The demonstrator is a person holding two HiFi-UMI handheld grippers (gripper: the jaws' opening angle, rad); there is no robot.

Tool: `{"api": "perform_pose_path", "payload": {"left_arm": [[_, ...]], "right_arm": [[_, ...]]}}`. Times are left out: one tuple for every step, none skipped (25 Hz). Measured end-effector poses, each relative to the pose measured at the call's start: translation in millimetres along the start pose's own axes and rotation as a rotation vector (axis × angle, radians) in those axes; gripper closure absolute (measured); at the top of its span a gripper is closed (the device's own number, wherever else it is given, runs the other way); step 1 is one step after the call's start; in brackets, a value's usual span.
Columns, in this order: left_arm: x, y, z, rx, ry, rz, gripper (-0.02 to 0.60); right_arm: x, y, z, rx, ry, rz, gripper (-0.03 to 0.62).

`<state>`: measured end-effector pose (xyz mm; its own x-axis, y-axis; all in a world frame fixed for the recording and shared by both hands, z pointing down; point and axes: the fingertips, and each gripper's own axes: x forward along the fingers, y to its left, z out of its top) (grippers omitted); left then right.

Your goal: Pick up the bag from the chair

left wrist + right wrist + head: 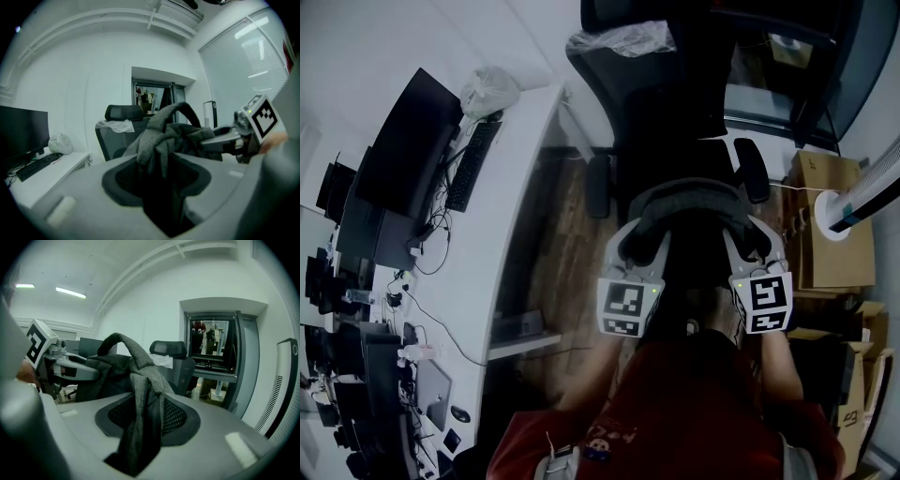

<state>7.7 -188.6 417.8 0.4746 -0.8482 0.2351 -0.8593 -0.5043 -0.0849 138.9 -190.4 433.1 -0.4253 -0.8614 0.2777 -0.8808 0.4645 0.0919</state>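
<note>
Grey cloth of the bag spans between the left gripper and the right gripper in the head view, near the front edge of the black chair. Its underside is too dark to tell whether it touches the seat. A white desk edges the left side, with a strip of wooden floor between it and the chair. Cardboard boxes crowd the right.

In the left gripper view, that gripper's jaws are narrowed onto a bunched fold of the bag. The chair's backrest stands behind, apart from it.

In the right gripper view, that gripper's jaws pinch a hanging strip of the bag, whose handle arches above. Beyond the chair stands a doorway.
</note>
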Motion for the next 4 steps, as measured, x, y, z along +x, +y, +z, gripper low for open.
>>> {"api": "perform_pose_path", "payload": {"left_arm": [[1.5, 0.3, 0.6, 0.000, 0.001, -0.001, 0.409], [2.8, 1.0, 1.2, -0.001, 0.002, -0.001, 0.409], [4.0, 2.2, 2.0, -0.001, 0.002, -0.001, 0.408], [5.3, 3.5, 2.9, -0.001, 0.002, -0.001, 0.410]], "right_arm": [[0.8, -1.0, 0.4, 0.001, 0.002, -0.001, 0.450], [2.0, -1.8, 1.0, 0.002, 0.003, -0.001, 0.450], [3.4, -2.6, 2.0, 0.001, 0.003, -0.002, 0.450], [5.1, -3.3, 3.3, 0.000, 0.002, -0.002, 0.450]]}}
